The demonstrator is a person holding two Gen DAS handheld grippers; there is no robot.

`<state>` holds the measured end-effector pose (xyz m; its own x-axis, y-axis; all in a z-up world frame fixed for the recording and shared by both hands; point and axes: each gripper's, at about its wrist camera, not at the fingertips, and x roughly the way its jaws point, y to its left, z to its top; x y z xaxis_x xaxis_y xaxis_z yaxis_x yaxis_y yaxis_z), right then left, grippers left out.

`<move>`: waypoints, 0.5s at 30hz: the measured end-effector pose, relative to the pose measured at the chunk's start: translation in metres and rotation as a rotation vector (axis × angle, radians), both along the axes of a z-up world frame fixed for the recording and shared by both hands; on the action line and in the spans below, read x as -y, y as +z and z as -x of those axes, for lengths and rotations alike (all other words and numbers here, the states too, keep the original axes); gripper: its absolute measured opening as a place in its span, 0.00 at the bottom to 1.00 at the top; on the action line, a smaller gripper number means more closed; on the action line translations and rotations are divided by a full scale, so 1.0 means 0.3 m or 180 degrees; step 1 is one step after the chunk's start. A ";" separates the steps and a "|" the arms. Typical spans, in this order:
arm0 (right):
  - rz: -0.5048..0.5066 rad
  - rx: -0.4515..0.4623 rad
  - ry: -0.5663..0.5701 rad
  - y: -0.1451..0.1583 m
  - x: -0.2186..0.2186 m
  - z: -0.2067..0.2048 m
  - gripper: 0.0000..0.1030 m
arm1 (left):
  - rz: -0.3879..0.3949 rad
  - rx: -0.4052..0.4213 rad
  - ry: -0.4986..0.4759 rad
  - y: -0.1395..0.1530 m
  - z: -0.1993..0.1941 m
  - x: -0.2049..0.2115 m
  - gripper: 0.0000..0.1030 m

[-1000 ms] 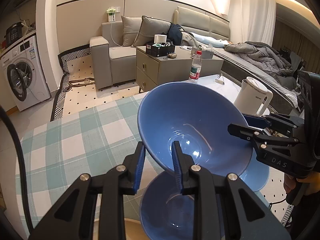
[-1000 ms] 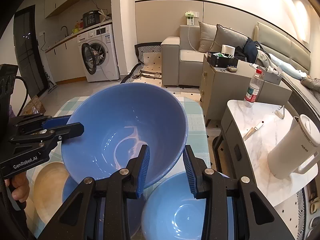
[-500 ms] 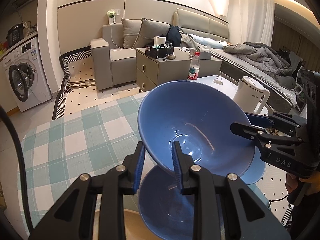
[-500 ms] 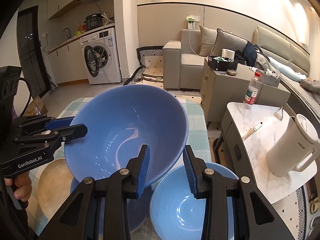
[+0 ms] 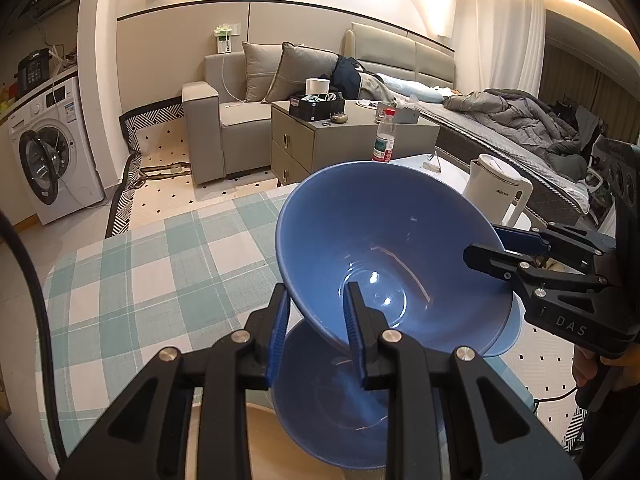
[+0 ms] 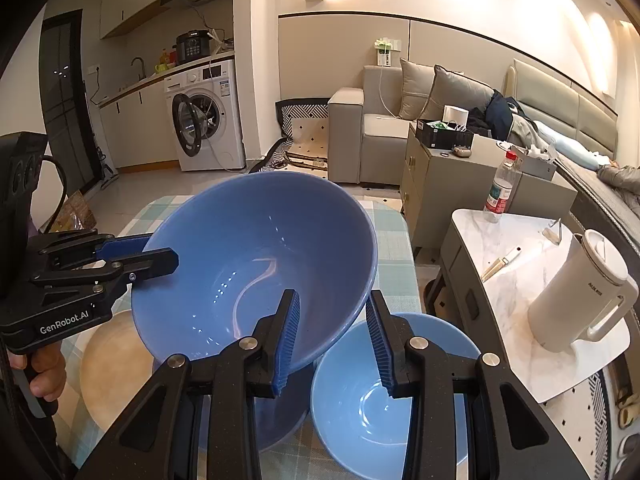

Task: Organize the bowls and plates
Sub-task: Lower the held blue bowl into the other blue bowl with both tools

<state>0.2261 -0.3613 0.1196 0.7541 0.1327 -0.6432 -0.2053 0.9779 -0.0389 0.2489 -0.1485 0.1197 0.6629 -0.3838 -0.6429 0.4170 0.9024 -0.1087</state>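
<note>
A large blue bowl (image 5: 380, 248) (image 6: 248, 260) hangs tilted in the air, held by both grippers on opposite sides of its rim. My left gripper (image 5: 316, 320) (image 6: 152, 256) is shut on the rim nearest its camera. My right gripper (image 6: 332, 312) (image 5: 500, 248) is shut on the opposite rim. Under the held bowl, a second dark blue bowl (image 5: 328, 400) (image 6: 276, 416) rests on the table. A light blue bowl (image 6: 380, 400) (image 5: 516, 320) sits beside it, and a tan plate (image 6: 108, 352) (image 5: 256, 440) lies on its other side.
The table carries a green-and-white checked cloth (image 5: 160, 280). Beside it, a white marble side table (image 6: 520, 280) holds a white kettle (image 6: 580, 300) and a plastic bottle (image 6: 500, 188). A grey cabinet (image 5: 320, 144), a sofa and a washing machine (image 5: 48, 160) stand farther off.
Both grippers have carried the large bowl a little across and slightly upward. More of the light blue bowl now shows beneath it in the right wrist view.
</note>
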 end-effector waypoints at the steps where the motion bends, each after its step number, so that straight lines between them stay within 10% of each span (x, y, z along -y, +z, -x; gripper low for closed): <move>1: 0.0001 0.0004 0.0005 0.000 -0.001 0.005 0.35 | -0.0001 0.0004 0.0000 0.000 0.007 0.000 0.24; 15: -0.0028 0.0007 0.0053 -0.029 -0.021 0.051 0.35 | -0.0028 0.0033 0.0027 -0.008 0.078 -0.027 0.24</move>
